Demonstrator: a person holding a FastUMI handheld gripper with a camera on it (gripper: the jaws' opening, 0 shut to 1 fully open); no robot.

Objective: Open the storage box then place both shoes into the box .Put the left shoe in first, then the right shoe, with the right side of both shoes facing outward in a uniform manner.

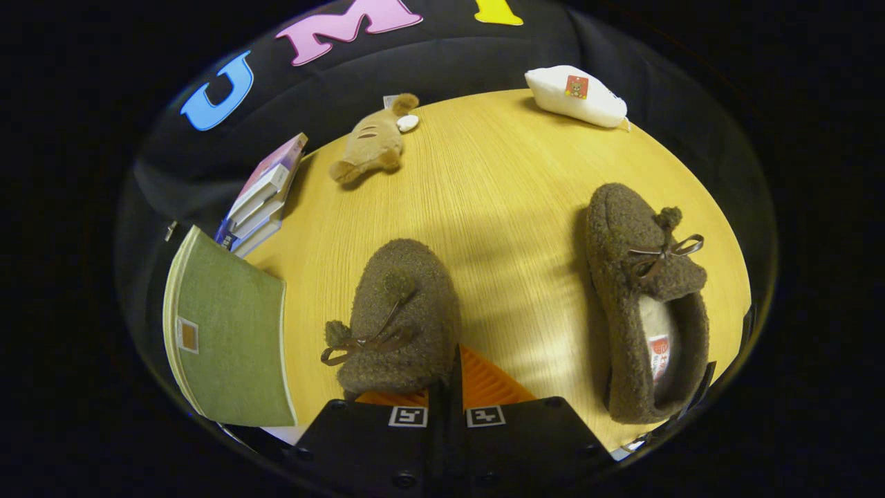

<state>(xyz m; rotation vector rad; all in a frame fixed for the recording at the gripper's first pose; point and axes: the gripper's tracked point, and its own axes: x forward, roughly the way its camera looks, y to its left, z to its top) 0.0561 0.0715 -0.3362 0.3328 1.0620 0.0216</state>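
Tongs (446,387): my fingers are clenched on the near fuzzy brown slipper (401,318).
Left: both slippers sit on the wooden surface (484,180), none boxed.

warm light on the table (498,173), soft shadows, strong fisheye bending at edges.

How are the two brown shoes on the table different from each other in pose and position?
The near shoe sits right at the gripper, its rear end at the closed fingers, while the far shoe lies apart, off to the right on the table. The near shoe shows mainly its fuzzy top and bow; the far shoe shows its open mouth with a pale lining and a label. Both are brown, fuzzy, with a bow, toes pointing away.
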